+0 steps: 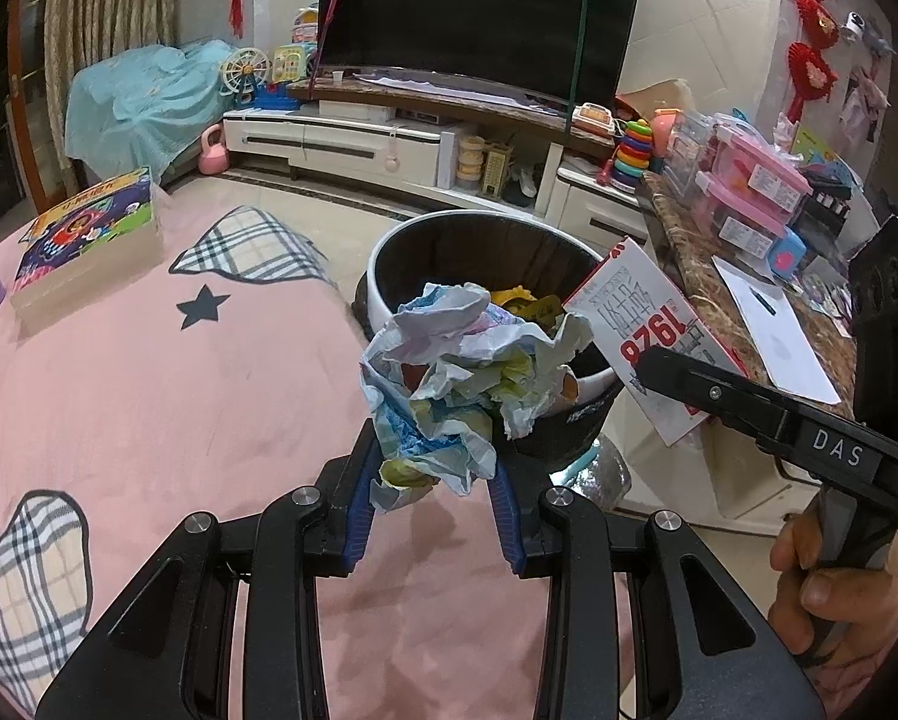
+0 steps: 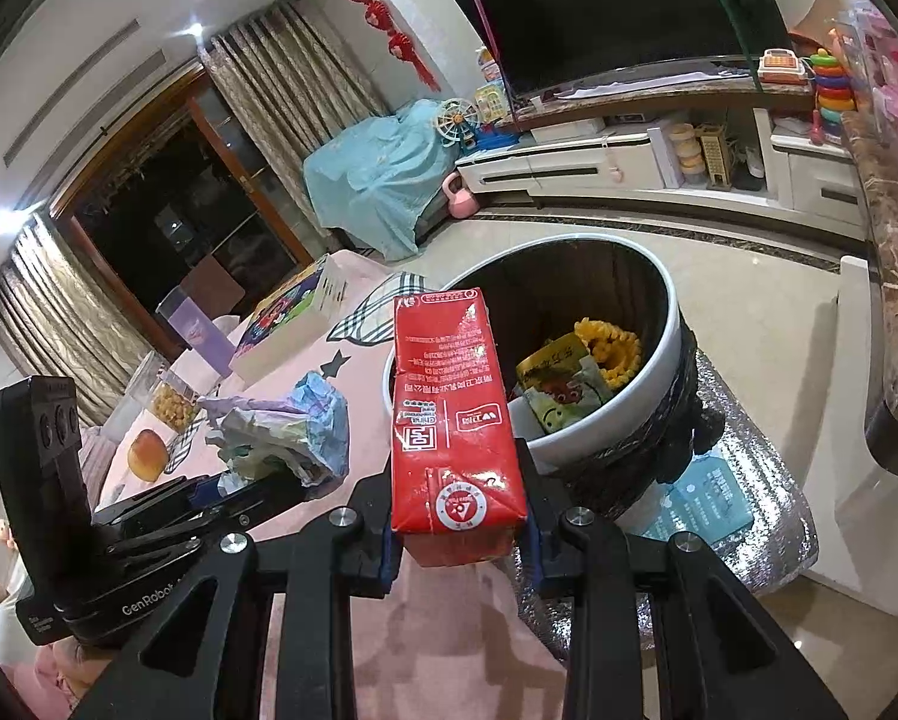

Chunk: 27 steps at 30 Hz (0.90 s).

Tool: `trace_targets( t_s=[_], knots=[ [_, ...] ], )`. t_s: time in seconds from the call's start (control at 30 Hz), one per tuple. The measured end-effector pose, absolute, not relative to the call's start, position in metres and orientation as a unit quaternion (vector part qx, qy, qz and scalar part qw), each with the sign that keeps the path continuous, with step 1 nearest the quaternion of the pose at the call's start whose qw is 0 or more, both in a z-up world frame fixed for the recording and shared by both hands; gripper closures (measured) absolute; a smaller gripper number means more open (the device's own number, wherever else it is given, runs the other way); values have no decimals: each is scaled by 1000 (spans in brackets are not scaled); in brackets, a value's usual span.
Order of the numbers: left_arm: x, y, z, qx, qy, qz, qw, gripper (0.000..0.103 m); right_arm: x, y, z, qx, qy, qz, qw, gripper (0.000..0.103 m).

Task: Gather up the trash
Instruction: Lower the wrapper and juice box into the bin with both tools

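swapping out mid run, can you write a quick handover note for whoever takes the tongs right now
Left tongs: shut on a crumpled paper wad, held over the pink cloth just short of the trash bin.
Right tongs: shut on a red carton, its far end reaching over the bin's near rim.
Bin: stands open past the edge of the cloth, with a yellow wrapper and other yellow scraps already inside.
Done: both pieces picked up and carried to the bin.
Left: move each over the opening and release. Any further trash is not clearly visible.
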<state>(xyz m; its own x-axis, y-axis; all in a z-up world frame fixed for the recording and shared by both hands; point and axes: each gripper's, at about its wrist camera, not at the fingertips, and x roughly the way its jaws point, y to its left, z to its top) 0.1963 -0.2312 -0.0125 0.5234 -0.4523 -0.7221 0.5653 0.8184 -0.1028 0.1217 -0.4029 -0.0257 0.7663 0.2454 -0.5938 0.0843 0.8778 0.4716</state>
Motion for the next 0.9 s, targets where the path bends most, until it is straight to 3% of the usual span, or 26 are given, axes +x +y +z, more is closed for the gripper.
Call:
trace_targets(
  t_s=[0.9],
  knots=[
    [221,-265,2,89,382,-297,871,71,145,-423,-12,233,339,26,911,72]
  ],
)
